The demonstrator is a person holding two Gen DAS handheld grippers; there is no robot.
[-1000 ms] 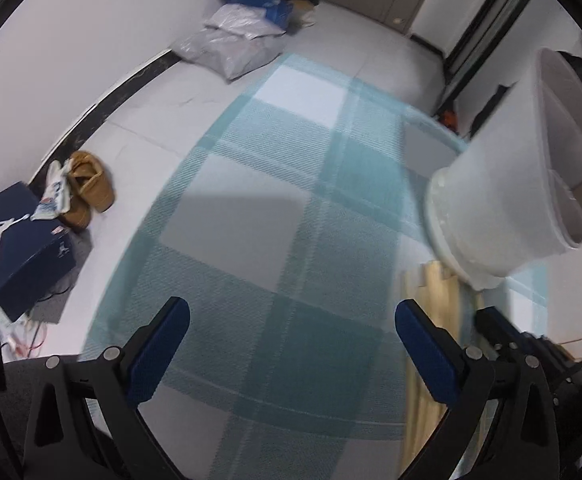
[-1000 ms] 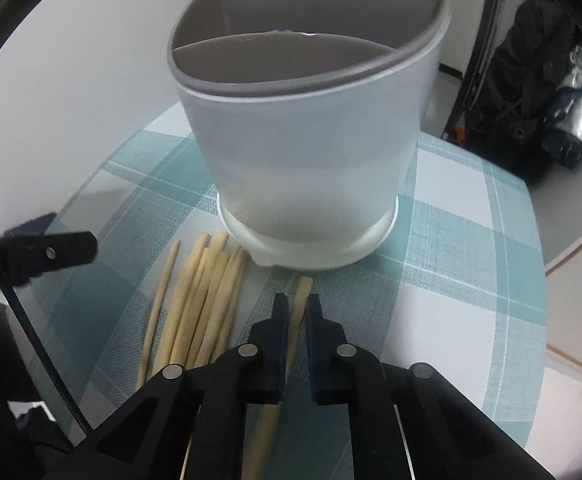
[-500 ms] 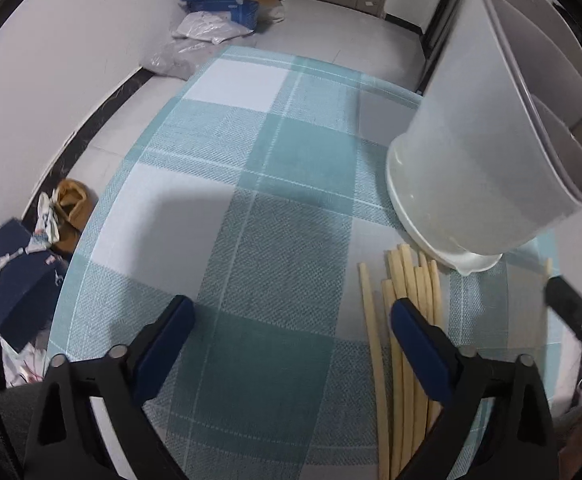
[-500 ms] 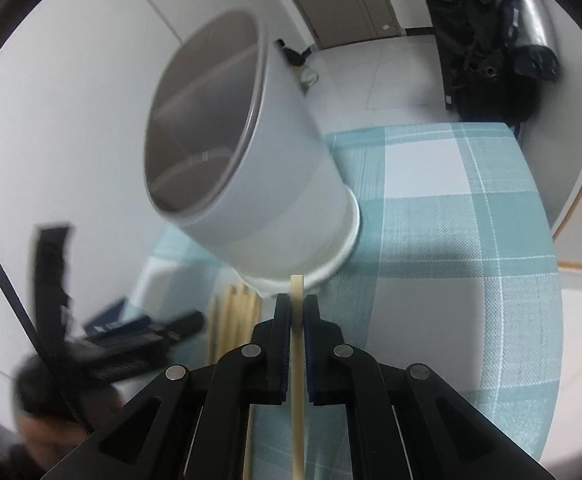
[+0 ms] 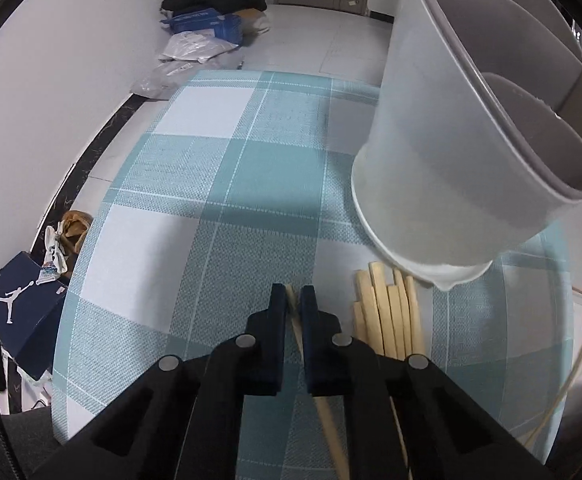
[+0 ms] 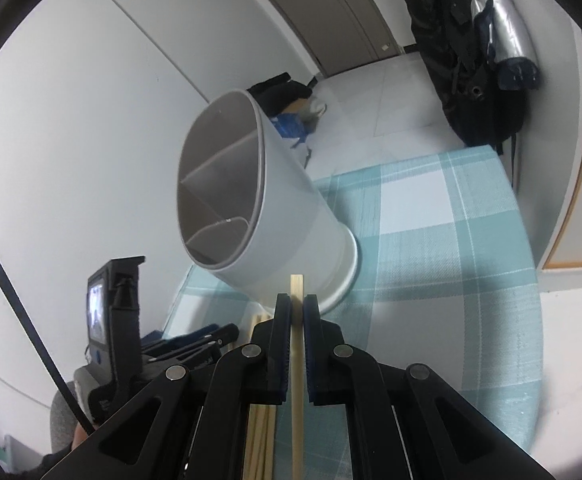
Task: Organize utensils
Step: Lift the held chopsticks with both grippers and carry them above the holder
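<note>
Left gripper [image 5: 294,300] clamped on one chopstick [image 5: 331,436] off the mat [image 5: 195,264]. Right gripper [image 6: 297,308] pinched another stick [image 6: 297,380] near its top end. Loose pile [image 5: 387,320] at 3 o'clock. Holder [image 5: 463,128] at 1 o'clock. Light, stiff, slick; best gripped mid-shaft.

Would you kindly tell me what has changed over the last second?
The left gripper, wide open before, has shut on a chopstick lying apart from the pile. The right gripper has lifted its chopstick off the tablecloth. The holder and the pile stayed put; the right grip is unchanged.
</note>
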